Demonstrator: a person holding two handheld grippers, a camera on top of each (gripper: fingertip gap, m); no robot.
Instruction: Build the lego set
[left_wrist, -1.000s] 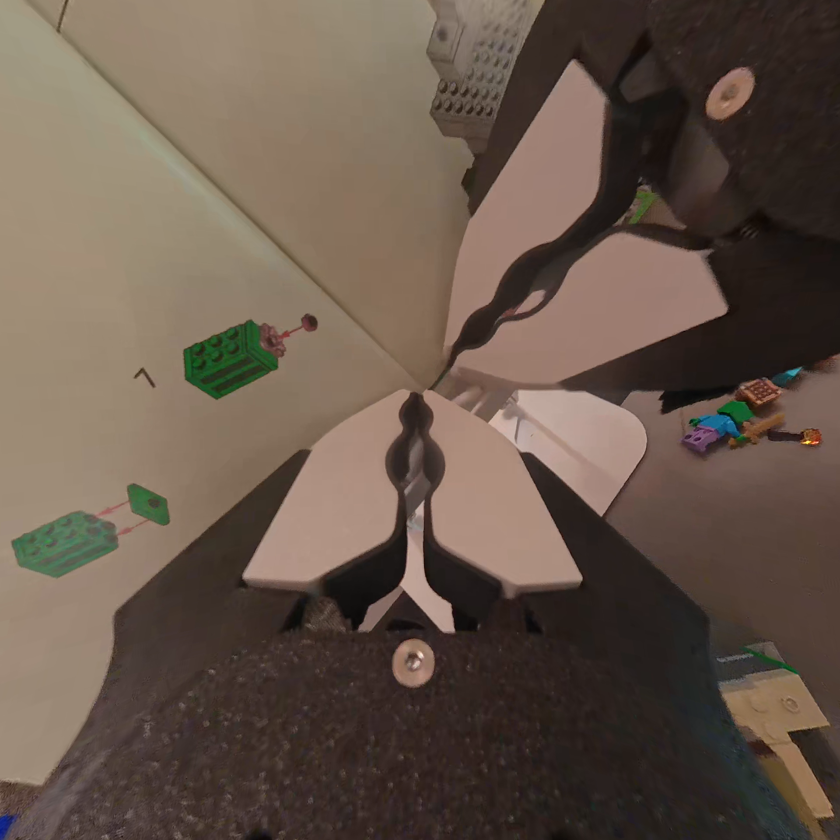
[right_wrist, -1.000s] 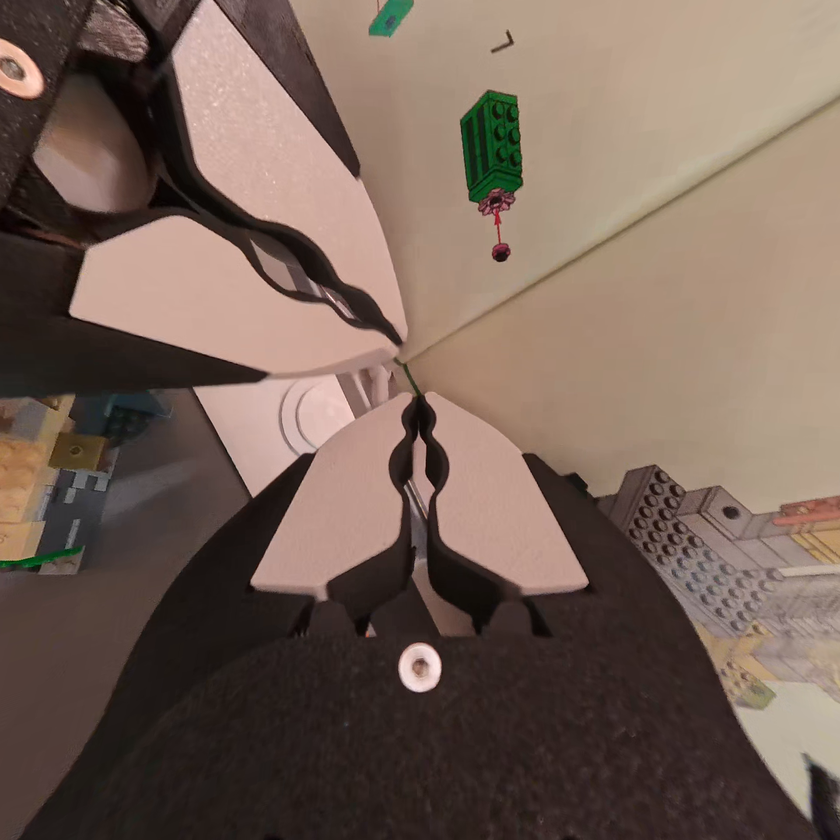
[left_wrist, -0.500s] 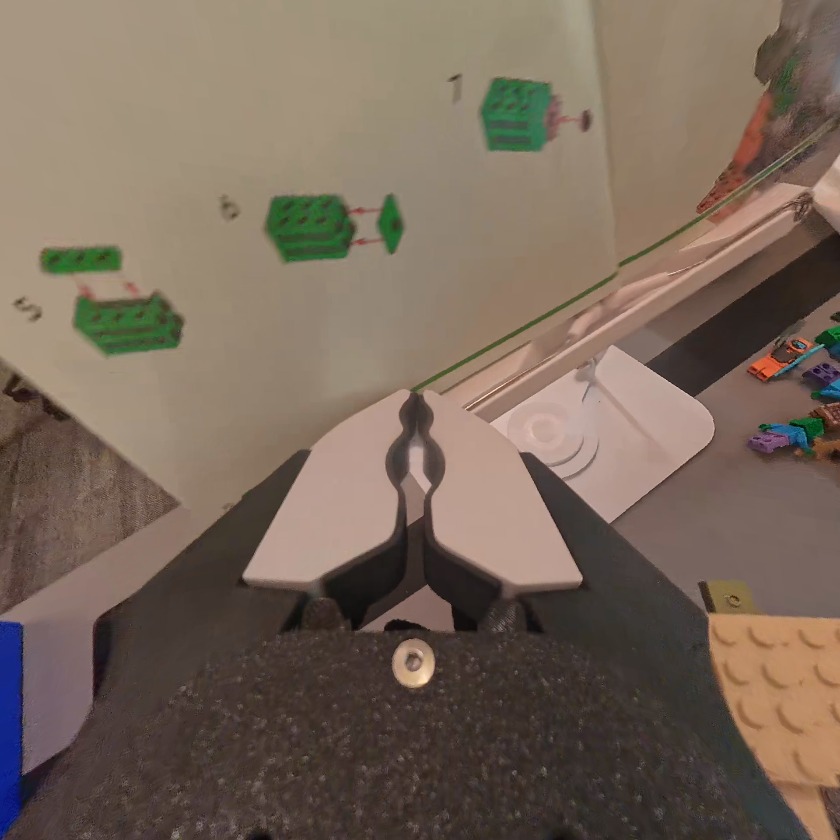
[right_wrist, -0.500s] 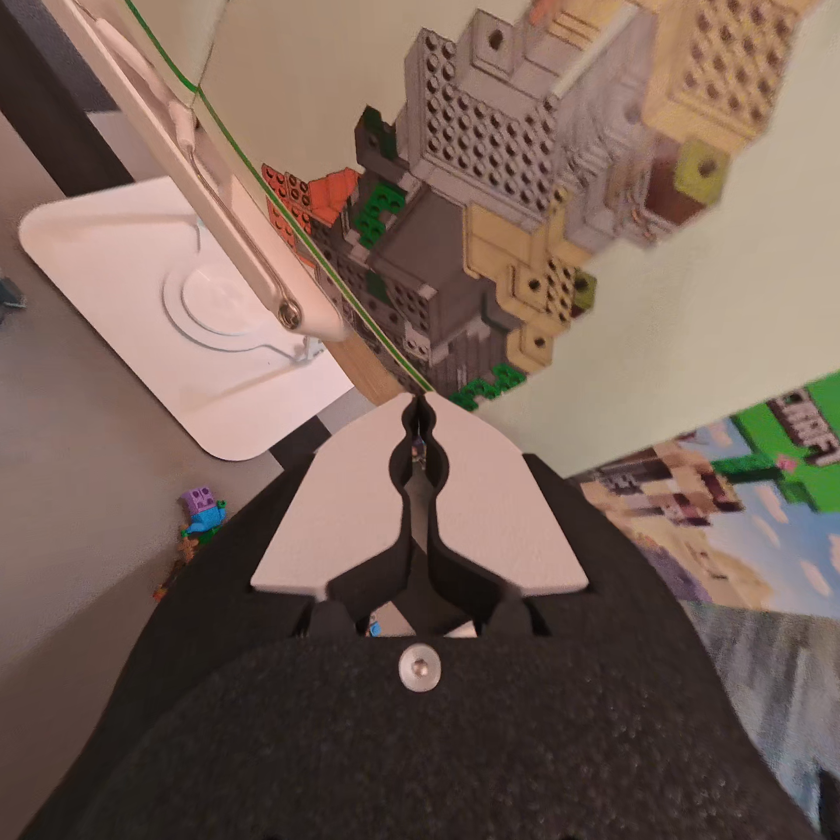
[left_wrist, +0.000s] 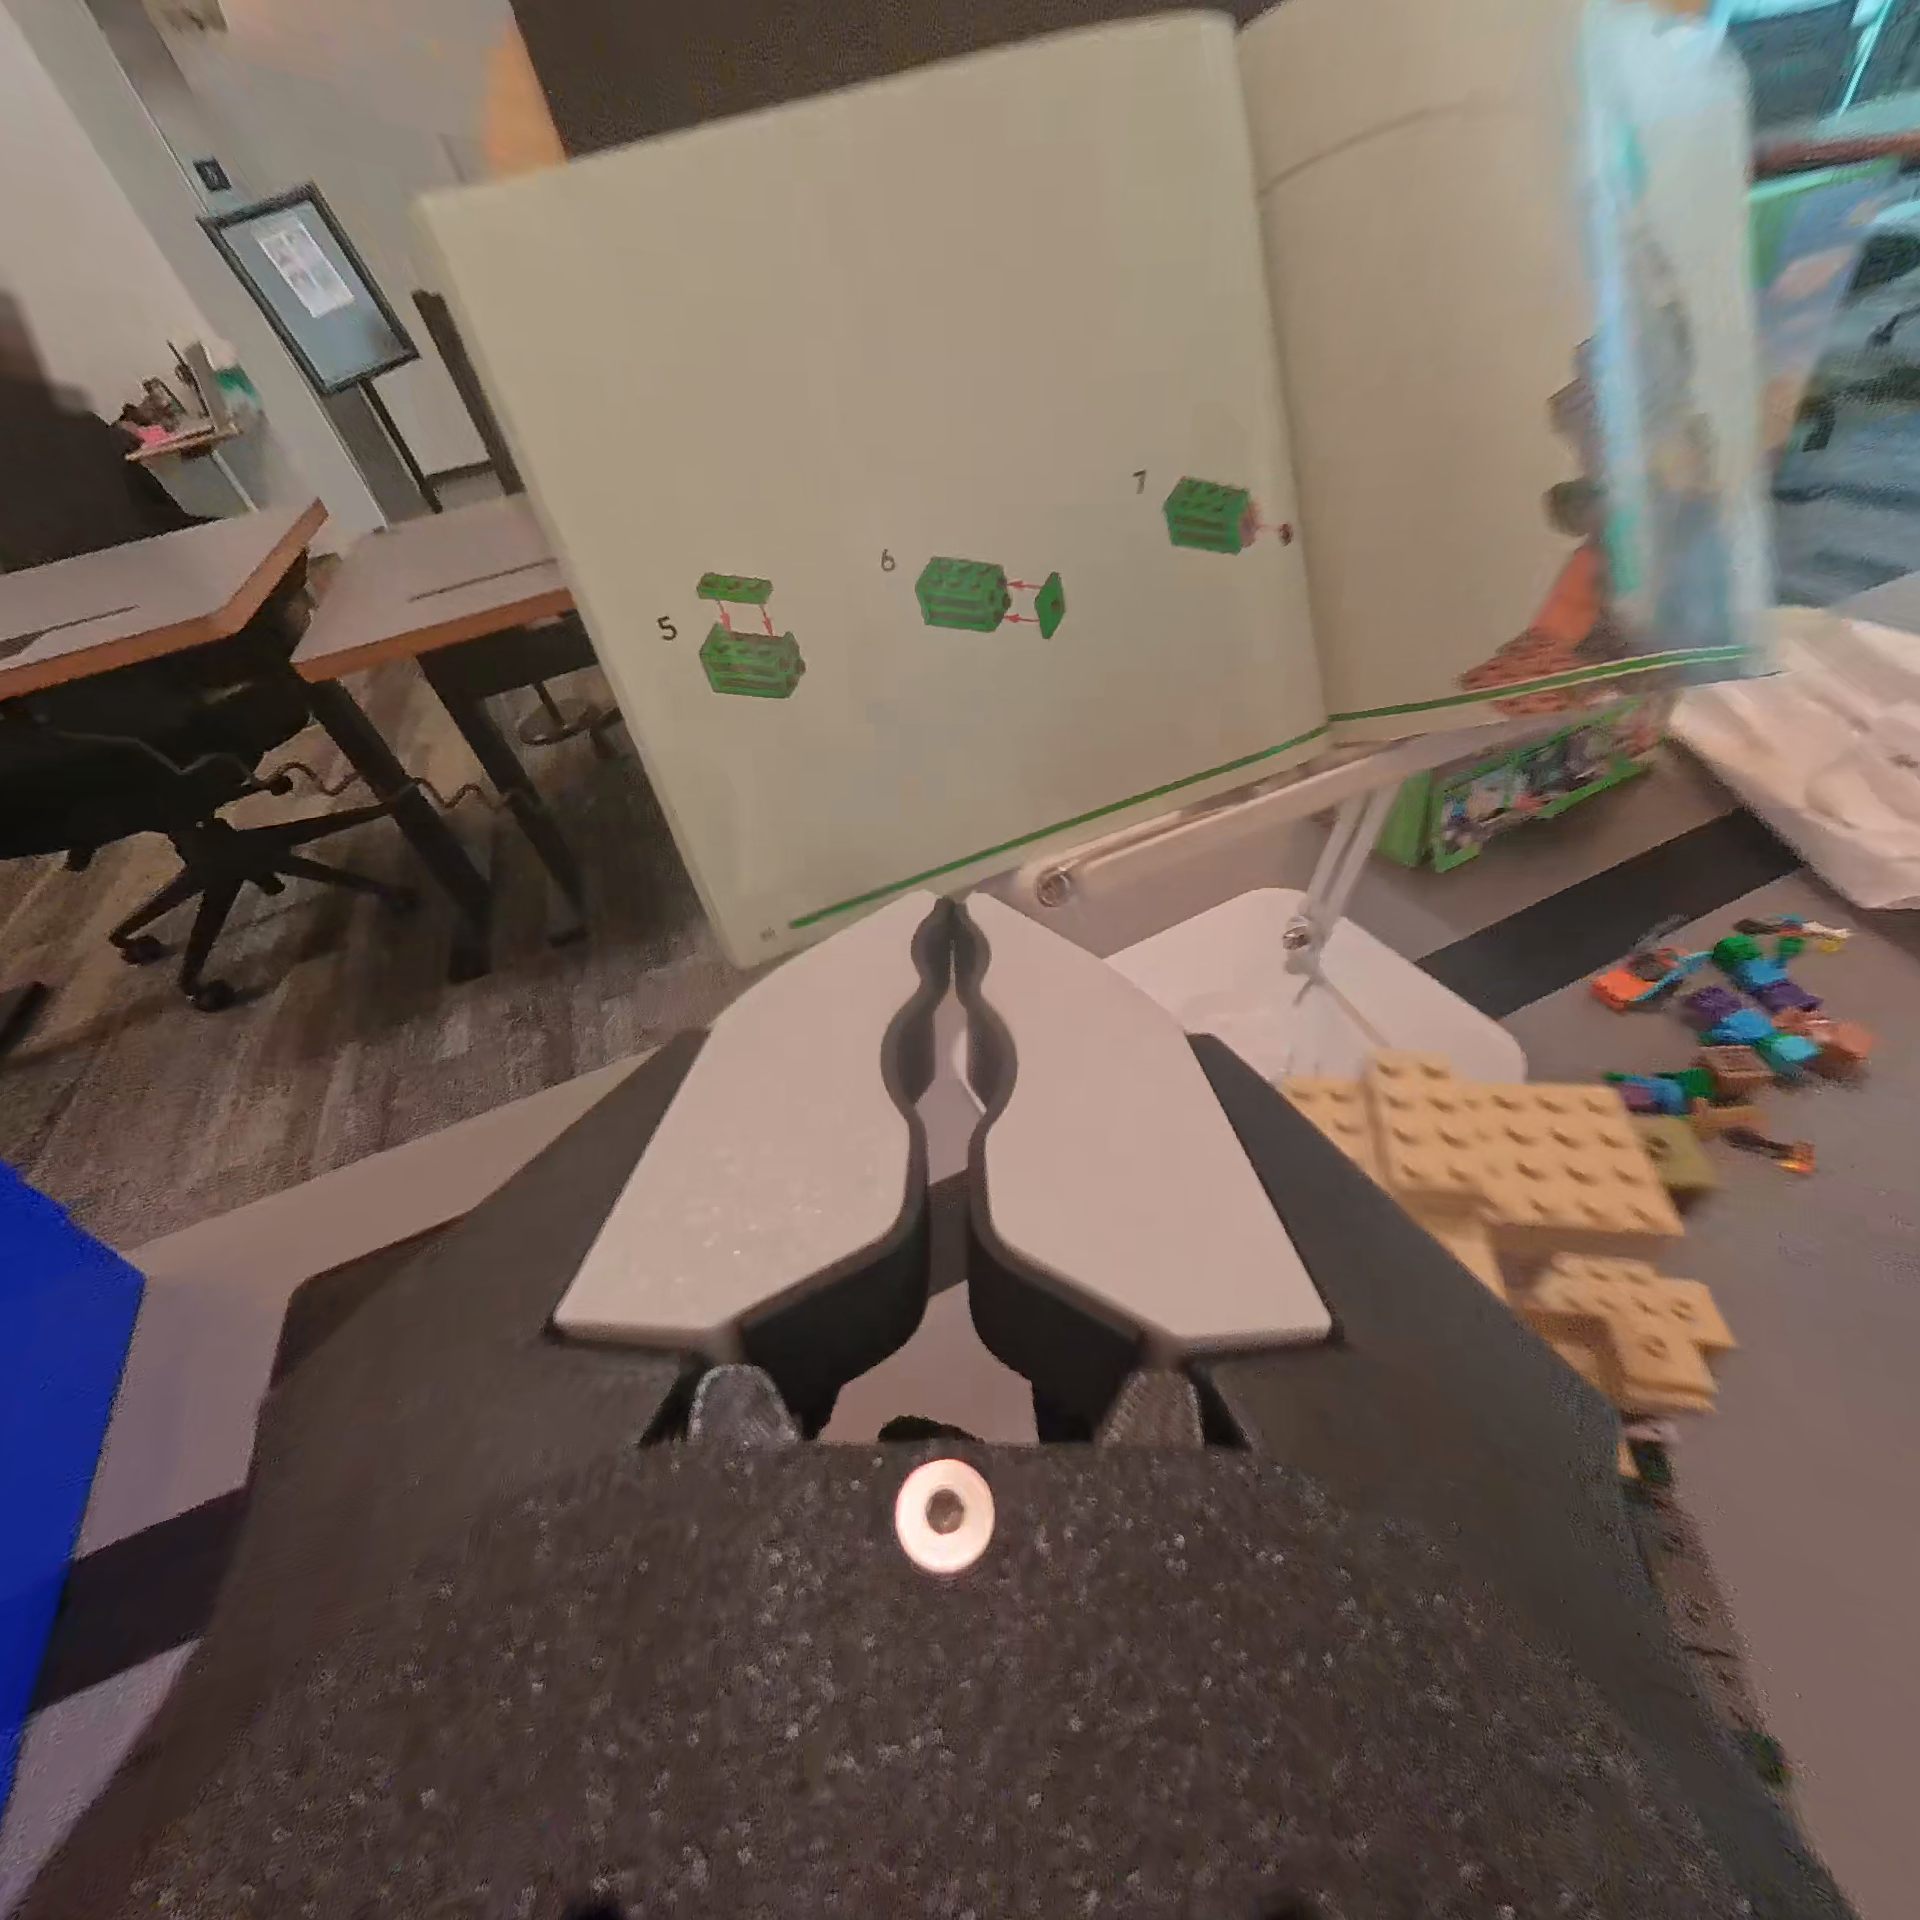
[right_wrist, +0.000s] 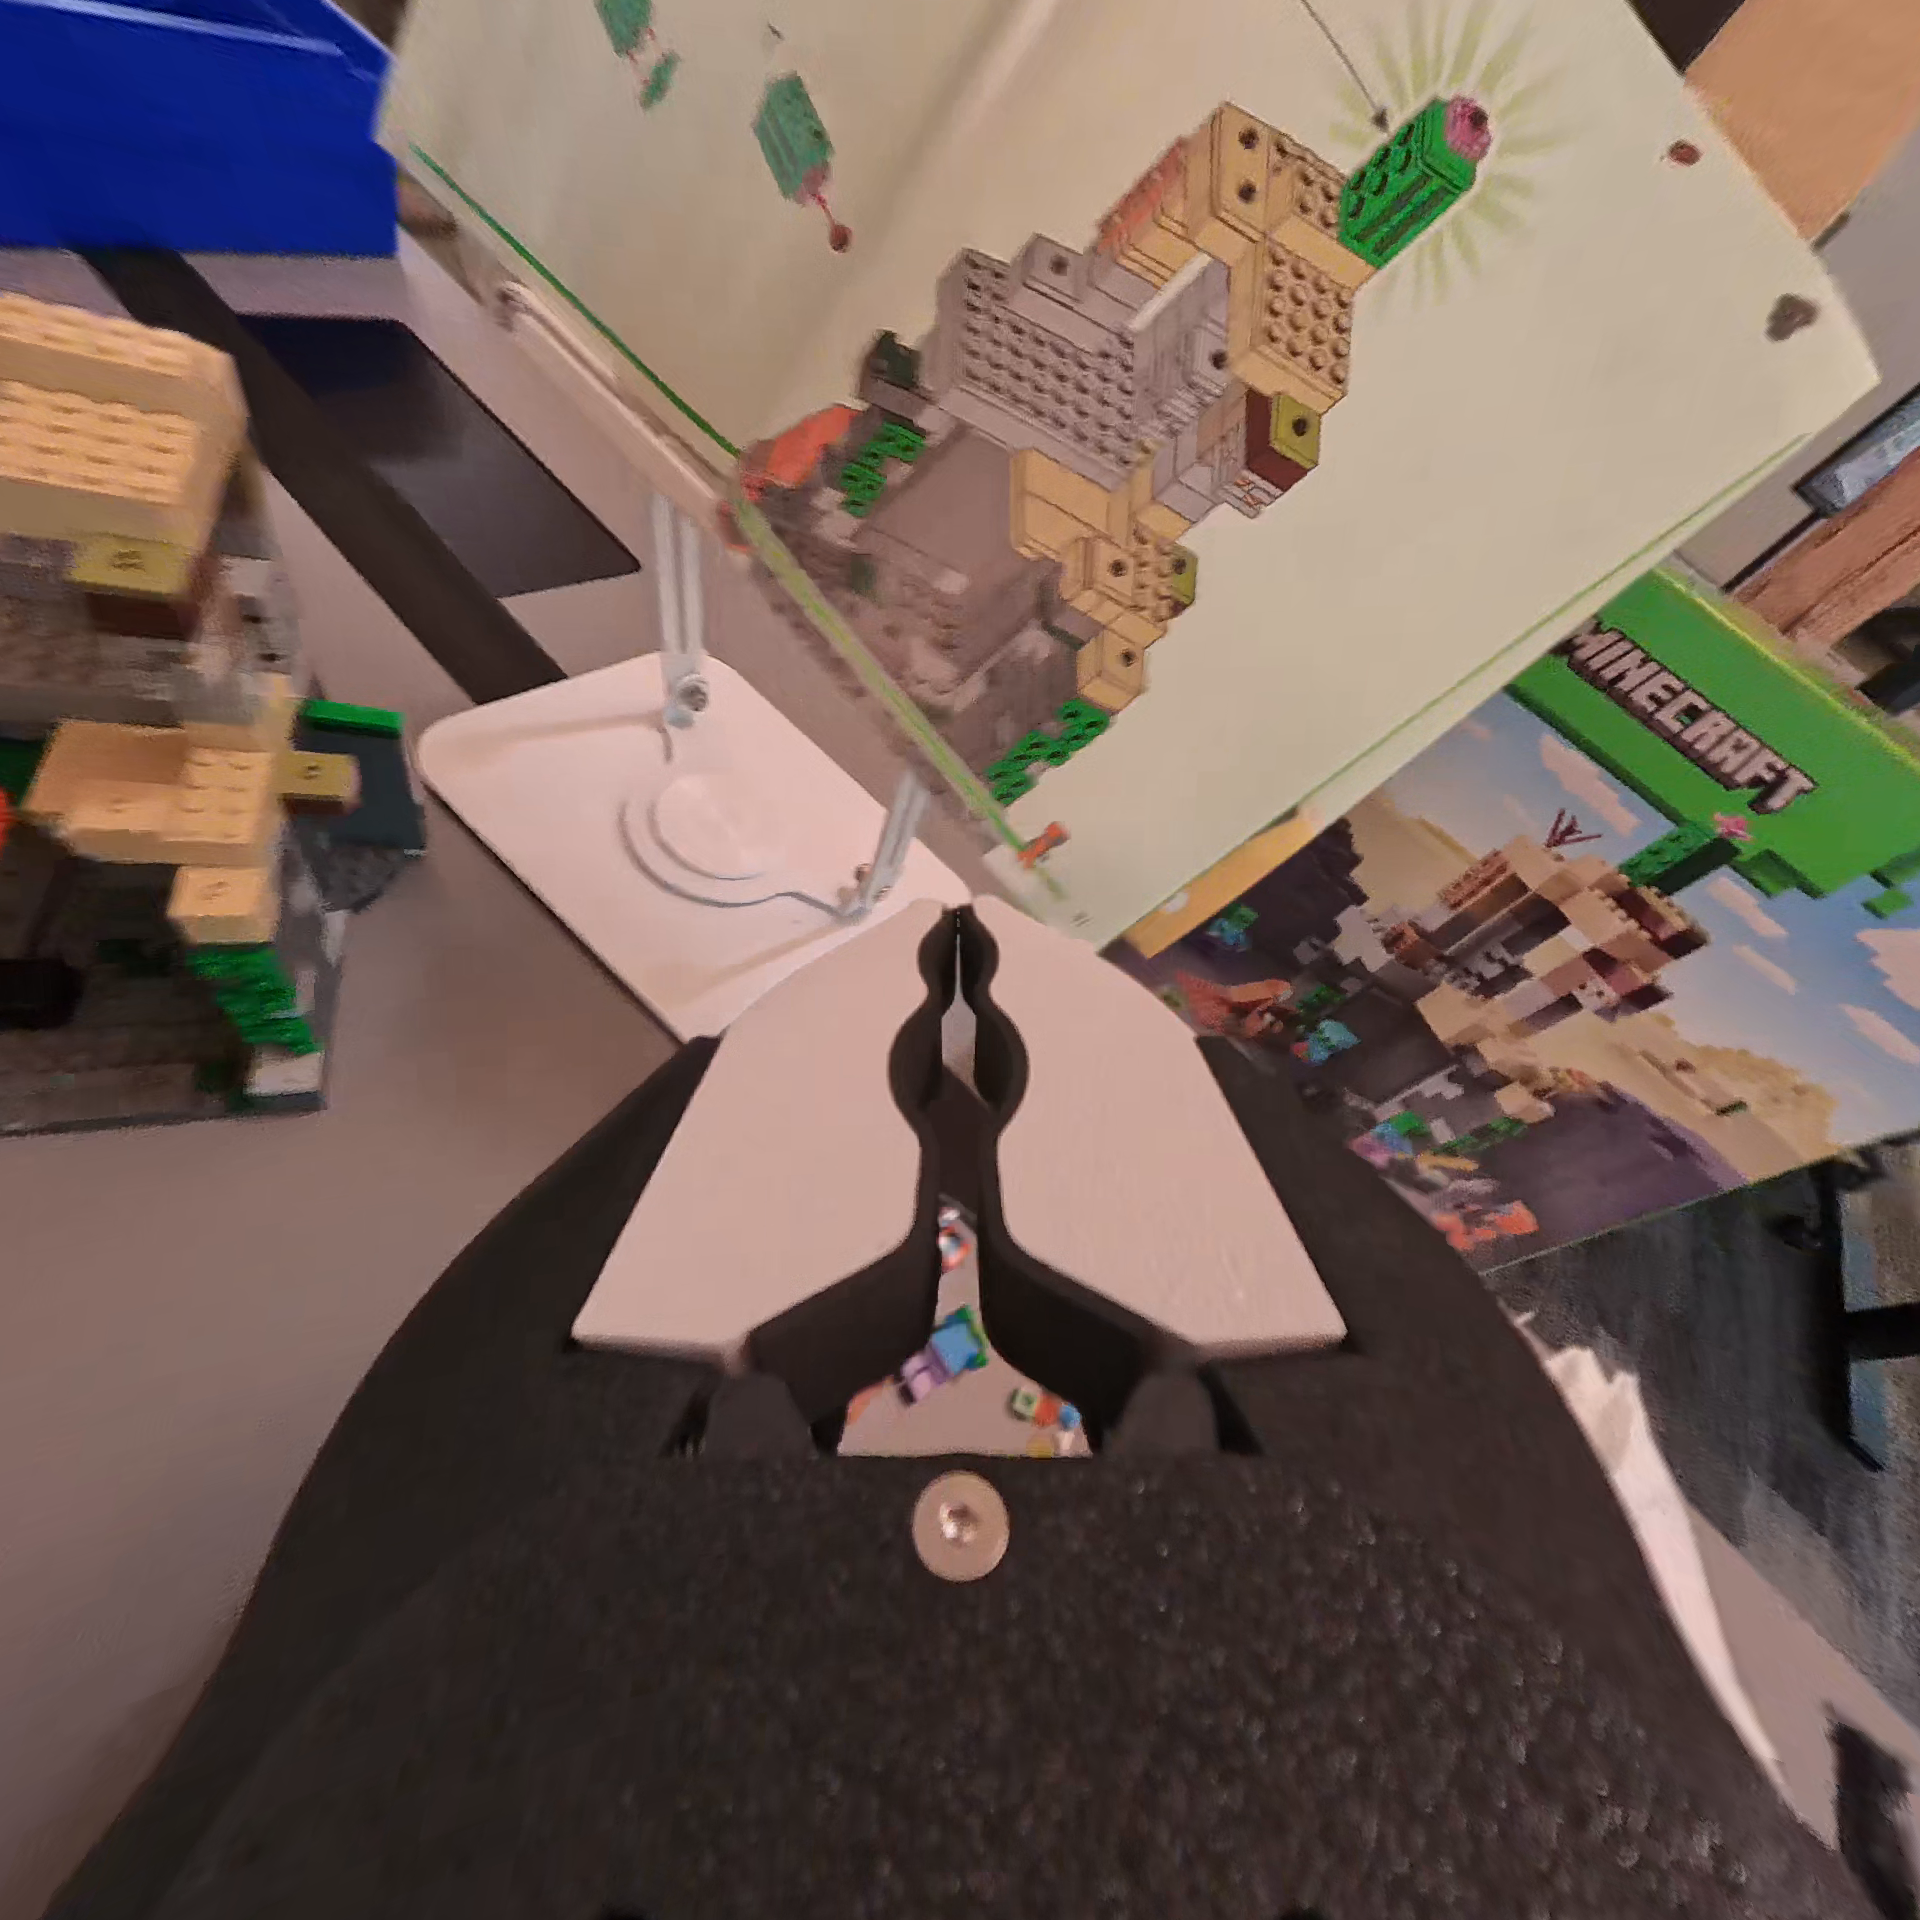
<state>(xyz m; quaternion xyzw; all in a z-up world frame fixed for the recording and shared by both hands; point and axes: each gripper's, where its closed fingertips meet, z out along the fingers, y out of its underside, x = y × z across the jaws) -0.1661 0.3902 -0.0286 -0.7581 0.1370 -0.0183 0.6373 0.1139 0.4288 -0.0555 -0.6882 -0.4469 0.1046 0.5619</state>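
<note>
Both grippers backed off instruction booklet (left_wrist: 935, 436) | left gripper (left_wrist: 948, 914) closed | right gripper (right_wrist: 958, 914) closed

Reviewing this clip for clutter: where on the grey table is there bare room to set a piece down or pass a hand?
Free: the grey table in front of the part-built model, left of the right gripper. Crowded: right of the white stand base, where tan plates and small loose pieces lie, with the set box behind. Both grippers are shut and empty.
</note>
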